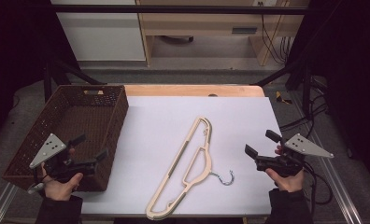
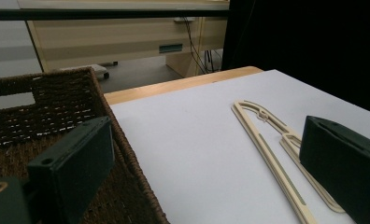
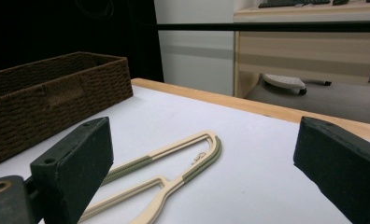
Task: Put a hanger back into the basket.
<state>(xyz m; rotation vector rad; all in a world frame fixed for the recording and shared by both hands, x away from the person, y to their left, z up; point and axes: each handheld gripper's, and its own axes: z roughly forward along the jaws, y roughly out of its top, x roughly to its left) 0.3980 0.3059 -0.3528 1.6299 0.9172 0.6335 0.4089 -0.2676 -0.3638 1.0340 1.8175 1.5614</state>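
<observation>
The cream clothes hanger [image 1: 188,170] lies untouched across the white table [image 1: 248,112] toward its near edge, the wicker basket [image 1: 109,135] at the left edge holds nothing visible, and your left gripper [image 1: 90,148] and right gripper [image 1: 262,143] both gape unladen, so everything remains.

Basket [image 1: 113,112] at left looking rough brown wicker; hanger [image 1: 192,158] at centre looking smooth cream plastic, metal hook; table sheet [image 1: 239,121] showing matt white.
</observation>
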